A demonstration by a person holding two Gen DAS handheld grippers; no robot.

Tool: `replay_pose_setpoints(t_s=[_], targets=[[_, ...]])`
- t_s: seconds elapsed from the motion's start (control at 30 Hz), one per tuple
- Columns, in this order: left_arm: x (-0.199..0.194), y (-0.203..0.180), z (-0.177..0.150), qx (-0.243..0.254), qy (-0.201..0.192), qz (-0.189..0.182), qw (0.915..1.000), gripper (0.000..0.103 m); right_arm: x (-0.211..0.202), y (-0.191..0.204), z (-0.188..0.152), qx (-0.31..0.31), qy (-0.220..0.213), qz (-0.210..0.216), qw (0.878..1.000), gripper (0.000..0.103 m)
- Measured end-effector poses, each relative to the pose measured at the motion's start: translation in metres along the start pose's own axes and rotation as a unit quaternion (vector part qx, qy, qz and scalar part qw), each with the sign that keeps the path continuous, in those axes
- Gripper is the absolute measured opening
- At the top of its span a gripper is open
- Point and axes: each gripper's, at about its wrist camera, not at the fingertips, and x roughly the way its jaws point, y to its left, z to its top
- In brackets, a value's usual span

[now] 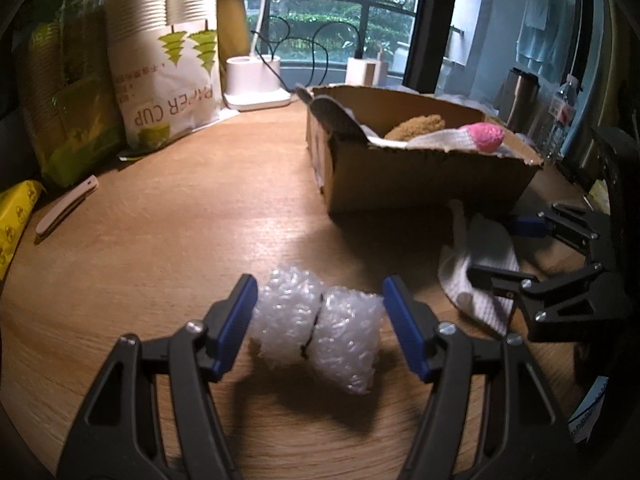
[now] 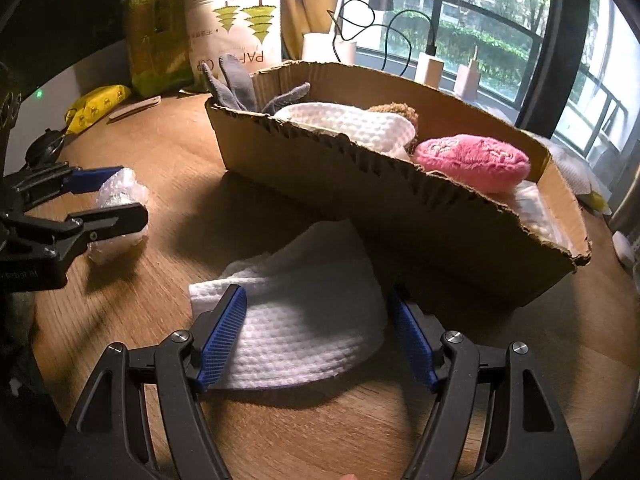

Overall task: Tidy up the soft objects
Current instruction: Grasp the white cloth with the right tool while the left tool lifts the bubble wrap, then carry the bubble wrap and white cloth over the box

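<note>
Wooden tabletop by a rain-grey window, and the cardboard box (image 2: 400, 200) sat in the middle of it, already holding a pink plush (image 2: 472, 162), a white cloth and a grey glove. Just in front of the box's near wall lay a folded white cloth (image 2: 304, 320), and the right gripper (image 2: 320, 336) straddled it, jaws wide, pads on either side but not pressing. Off to the box's left, the left gripper (image 1: 320, 324) bracketed a bubble-wrap roll (image 1: 316, 332); its left pad touched the wrap, the right pad stood just clear, so no grip there that I could confirm. Risk, as I judged it: the cloth was limp and flat, so closing high might pinch only the top fold and let it unfurl. The wrap could squirt sideways under an uneven squeeze.
</note>
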Motion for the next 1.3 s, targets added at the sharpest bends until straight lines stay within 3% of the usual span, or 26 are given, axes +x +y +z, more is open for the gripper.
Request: replay_pose_setpoints(t_s=[0.23,0.43,0.67,0.8,1.07,1.3], targets=[[0.005,-0.006,-0.002,0.019,0.012,0.012,0.9997,0.067,0.002,-0.001,0.0,0.014,0.007,0.005,1.0,0.076],[0.007,-0.013,-0.002,0.041,0.018,0.019,0.9988,0.067,0.0,0.004,-0.001,0.009,0.005,0.011,1.0,0.063],[-0.001,-0.028,-0.007,0.076,0.001,0.008,0.9971,0.063,-0.003,0.016,-0.003,-0.013,-0.001,0.025,1.0,0.033],[-0.005,-0.034,-0.01,0.084,-0.004,-0.001,0.9965,0.061,-0.006,0.021,-0.003,-0.022,-0.007,0.027,0.999,0.021],[-0.012,-0.042,-0.007,0.077,-0.022,-0.028,0.9964,0.061,-0.015,0.019,-0.005,-0.019,-0.029,0.03,0.999,0.019],[-0.037,-0.045,0.009,0.057,-0.08,-0.05,0.9939,0.061,-0.032,0.006,-0.004,-0.008,-0.056,0.026,0.998,0.018]])
